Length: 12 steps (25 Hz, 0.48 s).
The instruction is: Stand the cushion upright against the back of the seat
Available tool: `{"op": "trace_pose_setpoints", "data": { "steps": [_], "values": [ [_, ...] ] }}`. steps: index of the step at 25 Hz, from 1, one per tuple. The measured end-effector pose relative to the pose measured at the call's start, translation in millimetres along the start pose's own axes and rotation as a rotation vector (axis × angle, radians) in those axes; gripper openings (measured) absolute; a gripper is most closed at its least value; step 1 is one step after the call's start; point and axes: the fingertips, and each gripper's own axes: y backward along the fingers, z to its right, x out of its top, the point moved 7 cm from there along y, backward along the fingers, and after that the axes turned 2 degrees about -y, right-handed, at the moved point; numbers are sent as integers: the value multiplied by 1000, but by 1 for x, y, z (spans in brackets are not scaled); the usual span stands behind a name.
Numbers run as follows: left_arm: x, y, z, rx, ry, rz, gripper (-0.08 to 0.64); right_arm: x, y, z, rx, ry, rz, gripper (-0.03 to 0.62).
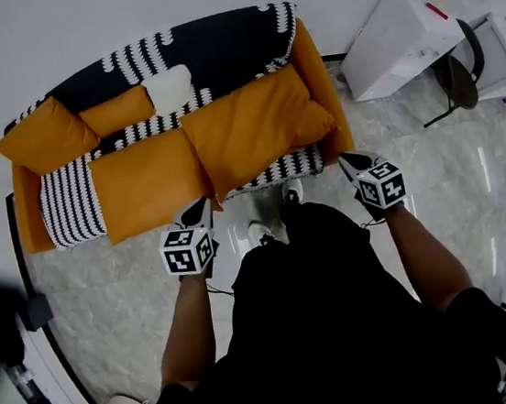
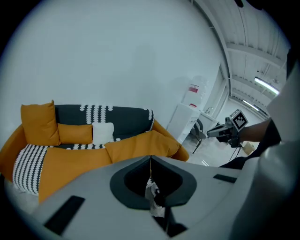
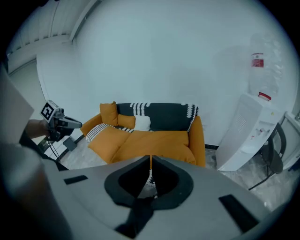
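Orange fabric covered the sofa (image 1: 322,76), with a black-and-white throw (image 1: 214,44) draped over its back and part of the seat. The cushion (image 1: 252,127) lay flat on the right half of the seat, reaching the front edge. A second cushion (image 1: 149,182) lay flat on the left half. At the left end a corner pillow (image 1: 46,136) stood upright, with a small pillow (image 1: 116,111) and a white pillow (image 1: 169,87) beside it along the back edge.

My left gripper (image 1: 196,215) hung at the front edge of the seat, between the two flat cushions. Its jaws were pressed together on nothing. My right gripper (image 1: 352,165) hung off the front right corner, also closed and empty. From above I could not tell whether either tip touched the fabric. Both gripper views showed the sofa well apart from the jaws.

My body hid the floor in front, leaving only my shoes (image 1: 270,224) visible. A dark blur at the left edge stayed unreadable.

The grey marble floor (image 1: 106,280) met a white wall (image 3: 164,56). A white dispenser (image 1: 397,34) and a chair (image 1: 460,77) stood to the right.
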Motion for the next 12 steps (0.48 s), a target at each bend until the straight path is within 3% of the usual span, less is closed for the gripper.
{"op": "trace_pose_setpoints", "data": {
  "steps": [9, 12],
  "values": [
    [-47, -71, -27, 24, 32, -190, 18, -10, -67, 74, -87, 83, -160, 38],
    [-71, -96, -34, 27, 41, -291, 19, -18, -99, 101, -108, 98, -246, 40]
  ]
}}
